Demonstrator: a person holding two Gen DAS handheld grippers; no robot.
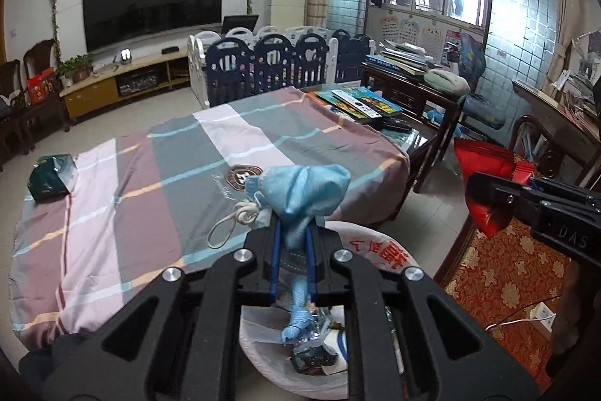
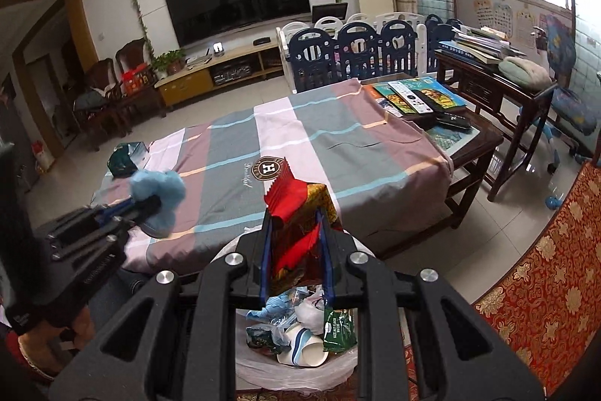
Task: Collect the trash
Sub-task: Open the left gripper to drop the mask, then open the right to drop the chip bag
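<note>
While both hands hover past the table edge, the left gripper (image 1: 293, 232) is clamped on a crumpled light-blue face mask (image 1: 300, 190) and the right gripper (image 2: 295, 243) pinches a red foil snack wrapper (image 2: 296, 213). Directly below each sits the white plastic trash bag (image 2: 255, 371), so both just need dropping.

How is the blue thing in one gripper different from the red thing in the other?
The blue face mask is soft, crumpled cloth with a white ear loop dangling; the red snack wrapper is shiny, stiff foil with a zigzag edge. The mask is plain blue; the wrapper has gold printing. The mask is in the left gripper, the wrapper in the right gripper. Both are trash, pinched above the lined bin.
</note>
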